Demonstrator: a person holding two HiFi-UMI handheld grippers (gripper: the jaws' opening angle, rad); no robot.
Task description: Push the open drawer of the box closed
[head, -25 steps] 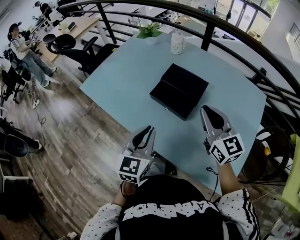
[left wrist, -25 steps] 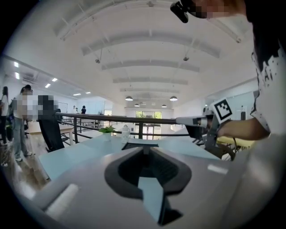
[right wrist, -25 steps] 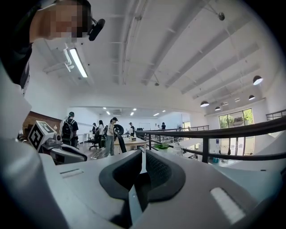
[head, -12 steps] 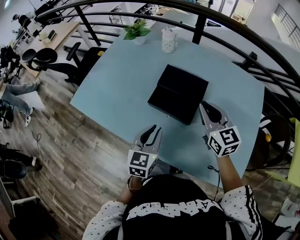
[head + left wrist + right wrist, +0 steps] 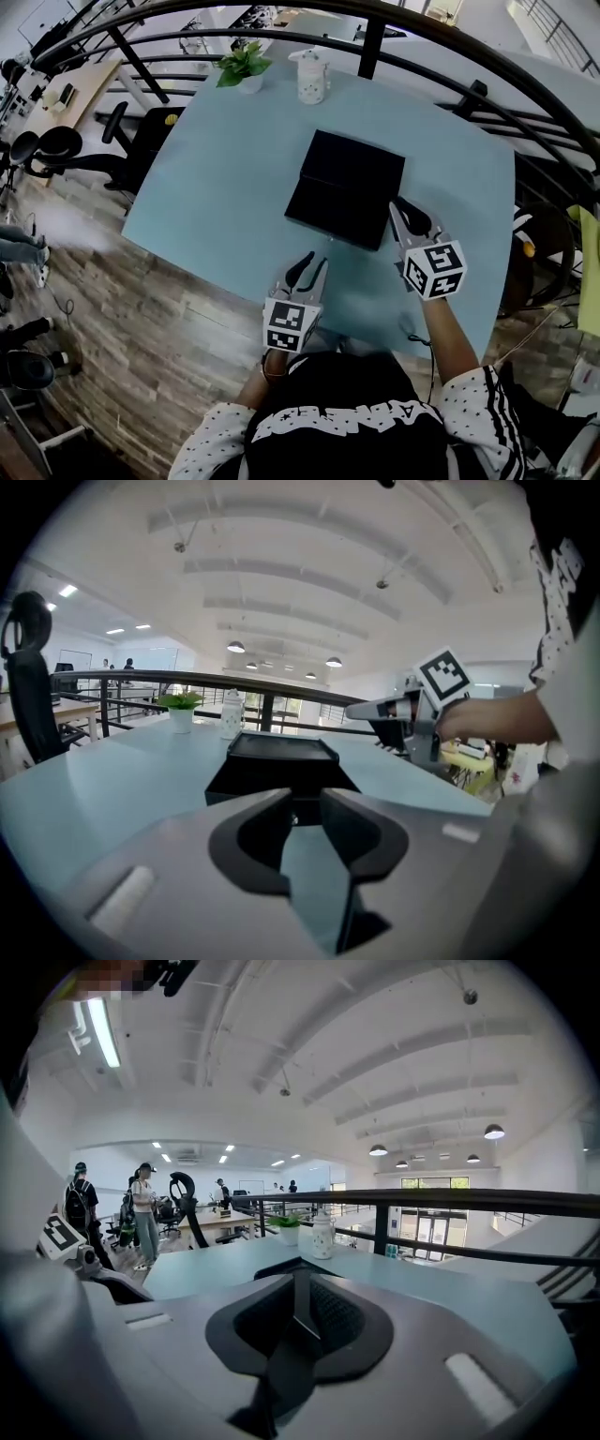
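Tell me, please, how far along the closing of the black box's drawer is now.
Done: nothing yet; the flat black box has its drawer pulled out toward the person on the pale blue table. In hand: the right gripper, jaws together, is at the drawer's right front corner; contact is unclear. The left gripper, jaws apart, hangs short of it. Left: the whole push.
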